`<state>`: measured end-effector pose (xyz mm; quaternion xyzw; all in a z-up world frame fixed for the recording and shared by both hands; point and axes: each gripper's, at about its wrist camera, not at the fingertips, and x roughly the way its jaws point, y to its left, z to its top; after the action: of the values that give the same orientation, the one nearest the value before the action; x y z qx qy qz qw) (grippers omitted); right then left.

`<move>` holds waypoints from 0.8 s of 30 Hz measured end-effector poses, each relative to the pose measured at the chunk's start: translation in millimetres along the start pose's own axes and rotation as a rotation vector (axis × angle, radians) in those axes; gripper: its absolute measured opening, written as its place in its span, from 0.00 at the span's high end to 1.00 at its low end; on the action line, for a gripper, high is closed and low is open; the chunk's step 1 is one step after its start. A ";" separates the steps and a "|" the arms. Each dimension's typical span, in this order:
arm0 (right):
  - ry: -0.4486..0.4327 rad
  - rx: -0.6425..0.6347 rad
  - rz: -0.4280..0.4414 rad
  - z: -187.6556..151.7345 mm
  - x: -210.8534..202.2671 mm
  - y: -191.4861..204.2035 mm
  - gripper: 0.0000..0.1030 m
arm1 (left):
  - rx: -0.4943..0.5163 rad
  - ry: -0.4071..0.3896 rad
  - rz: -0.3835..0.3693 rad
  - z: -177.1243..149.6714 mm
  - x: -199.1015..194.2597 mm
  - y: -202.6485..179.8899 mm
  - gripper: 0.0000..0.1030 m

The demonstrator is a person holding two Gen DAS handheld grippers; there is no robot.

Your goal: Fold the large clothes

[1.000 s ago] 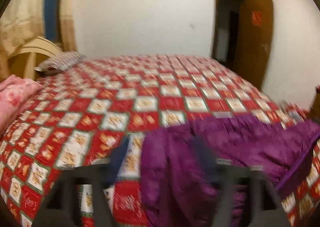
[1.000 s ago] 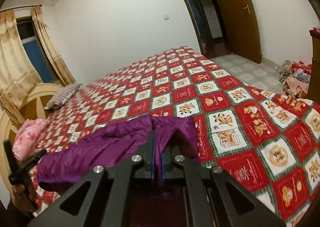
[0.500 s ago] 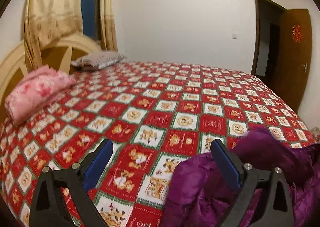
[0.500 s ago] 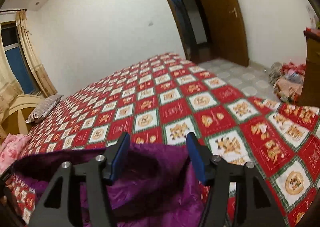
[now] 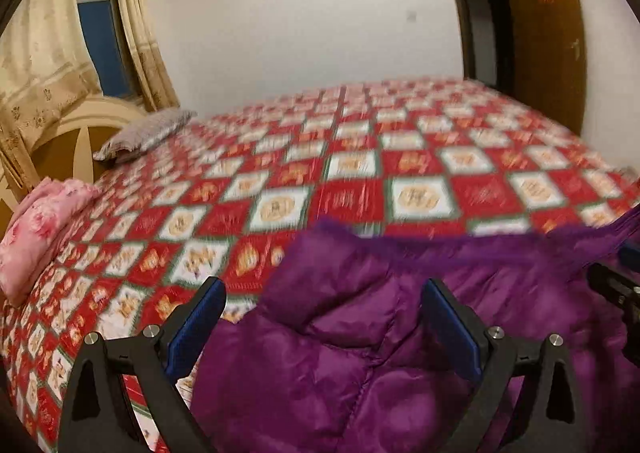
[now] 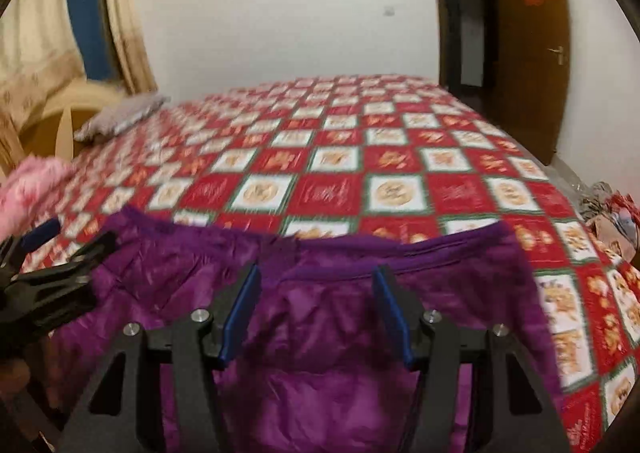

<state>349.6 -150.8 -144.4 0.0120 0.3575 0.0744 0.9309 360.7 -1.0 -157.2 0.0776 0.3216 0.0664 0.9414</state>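
A purple padded jacket [image 5: 400, 333] lies on the near edge of the bed, on a red patchwork bedspread [image 5: 340, 181]. It also shows in the right wrist view [image 6: 328, 293], spread flat with its far hem straight. My left gripper [image 5: 324, 317] is open over the jacket's left end, jaws wide apart and empty. My right gripper [image 6: 316, 305] is open above the middle of the jacket and holds nothing. The left gripper also shows at the left edge of the right wrist view [image 6: 48, 273].
A pink folded blanket [image 5: 36, 225] and a grey striped pillow [image 5: 144, 133] lie by the headboard [image 5: 68, 133] on the left. A brown door [image 6: 528, 37] and dark doorway are at the back right. Clutter lies on the floor at the right [image 6: 608, 205].
The right gripper let go of the jacket and opened. Both grippers now hover open over the jacket, which lies flatter with its far hem straightened. Both views are blurred by motion.
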 end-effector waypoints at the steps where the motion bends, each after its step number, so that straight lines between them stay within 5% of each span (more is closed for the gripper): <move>1: 0.017 0.000 -0.007 -4.2 9.6 1.1 0.40 | -0.003 0.033 -0.002 -4.2 11.0 -1.0 0.04; 4: 0.061 0.030 -0.016 -16.6 30.3 -5.1 0.40 | -0.034 0.109 -0.018 -14.9 32.5 0.5 0.04; 13: 0.079 0.084 0.011 -24.9 43.9 -16.5 0.40 | -0.062 0.155 -0.058 -21.1 50.5 -3.4 0.03; 24: 0.106 0.078 0.001 -26.1 55.2 -14.3 0.39 | -0.034 0.167 -0.015 -22.5 55.5 -9.6 0.02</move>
<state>374.5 -157.6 -201.5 0.0443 0.4090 0.0616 0.9094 391.1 1.6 -209.6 0.0533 0.3985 0.0709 0.9129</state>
